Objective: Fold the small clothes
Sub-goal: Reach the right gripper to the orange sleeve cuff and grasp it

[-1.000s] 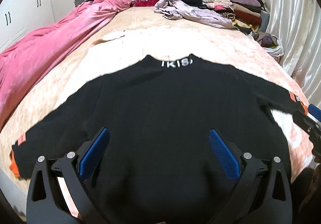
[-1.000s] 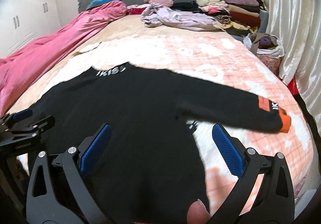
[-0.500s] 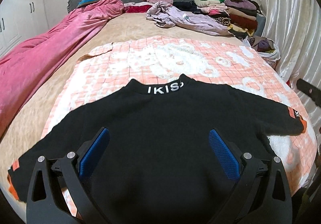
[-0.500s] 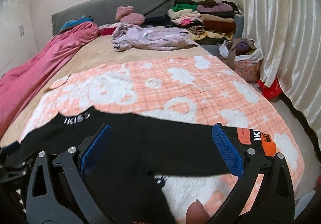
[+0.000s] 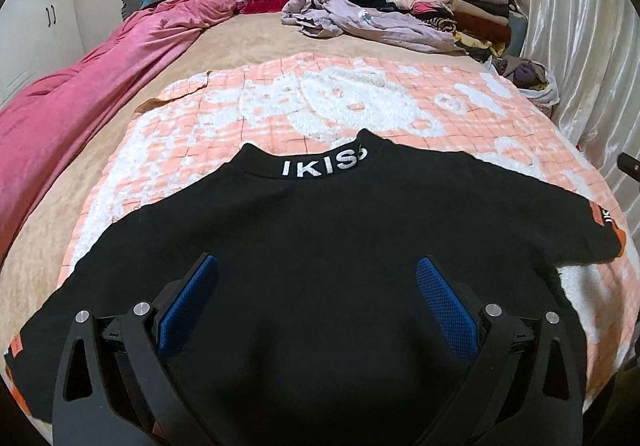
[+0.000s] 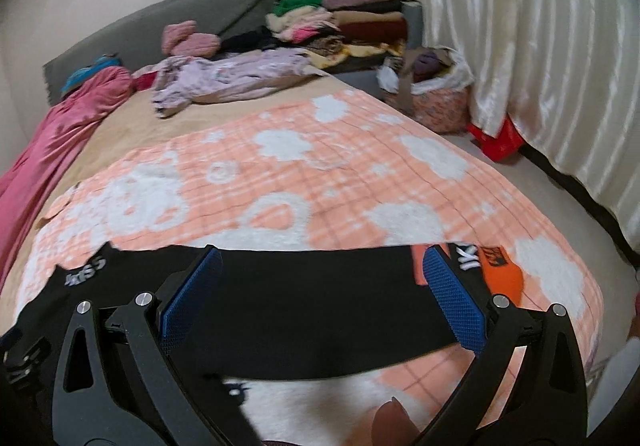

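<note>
Knitwear: a black long-sleeved sweater with a white-lettered collar (image 5: 320,246) lies flat, sleeves spread, across the lower half of the left wrist frame, on a fleecy orange-and-white checked blanket (image 5: 340,102) that covers the near part of the bed. The left claw (image 5: 318,306) hovers over the sweater's body, its ribbed blue pads (image 5: 188,306) spread wide with nothing between them. In the right wrist frame the right claw (image 6: 316,302) is likewise released, above the sweater's right sleeve (image 6: 320,286), whose orange cuff (image 6: 502,270) shows at centre right beyond the pad. At upper centre lie a crumpled lilac garment (image 5: 360,20) and, upper right, a stack of folded clothes (image 5: 448,6). A glossy pink quilt (image 5: 80,86) runs down the left edge. Pleated cream curtains (image 6: 540,66) fill the upper right.
</note>
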### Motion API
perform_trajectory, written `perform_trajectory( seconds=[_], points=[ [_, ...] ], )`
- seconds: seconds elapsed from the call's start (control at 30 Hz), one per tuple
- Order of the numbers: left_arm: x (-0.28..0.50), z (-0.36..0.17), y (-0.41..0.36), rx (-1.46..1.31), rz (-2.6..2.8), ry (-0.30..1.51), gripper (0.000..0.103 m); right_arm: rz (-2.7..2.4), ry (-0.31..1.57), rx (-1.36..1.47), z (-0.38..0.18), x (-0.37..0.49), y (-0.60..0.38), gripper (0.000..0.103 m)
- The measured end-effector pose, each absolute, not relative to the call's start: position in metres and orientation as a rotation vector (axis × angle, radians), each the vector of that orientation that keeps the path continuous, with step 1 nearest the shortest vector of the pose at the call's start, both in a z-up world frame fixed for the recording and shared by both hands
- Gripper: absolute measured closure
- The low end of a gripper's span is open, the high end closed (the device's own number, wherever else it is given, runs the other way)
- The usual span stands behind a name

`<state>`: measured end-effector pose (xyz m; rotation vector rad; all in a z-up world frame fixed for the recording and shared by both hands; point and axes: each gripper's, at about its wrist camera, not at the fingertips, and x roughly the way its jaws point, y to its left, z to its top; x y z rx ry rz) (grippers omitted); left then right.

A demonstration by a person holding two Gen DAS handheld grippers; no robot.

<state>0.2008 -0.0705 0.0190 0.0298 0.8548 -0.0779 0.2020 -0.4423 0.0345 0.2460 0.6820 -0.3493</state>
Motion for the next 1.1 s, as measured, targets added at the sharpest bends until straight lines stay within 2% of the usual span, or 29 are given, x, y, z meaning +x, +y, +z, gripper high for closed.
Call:
perform_trajectory(
  seconds=[0.27, 0.67, 0.9, 0.97, 1.1],
  points=[
    [0.205, -0.004, -0.065, 0.020, -0.050, 0.888, 0.004, -0.482, 0.721, 0.369, 0.008, 0.185, -0.500, 0.008],
    [0.203, -0.010, -0.066, 0.036, -0.075, 0.871, 0.004, -0.663, 0.758, 0.502, -0.019, 0.155, -0.579, 0.008],
    [0.198, -0.016, -0.091, 0.085, -0.163, 0.864, 0.004, -0.683, 0.803, 0.545, -0.038, 0.156, -0.595, 0.008],
    [0.197, -0.017, -0.102, 0.109, -0.183, 0.861, 0.004, -0.695, 0.810, 0.537, -0.041, 0.158, -0.597, 0.010],
    [0.197, -0.020, -0.127, 0.149, -0.237, 0.866, 0.004, -0.678, 0.846, 0.559, -0.053, 0.166, -0.604, 0.025]
  ],
)
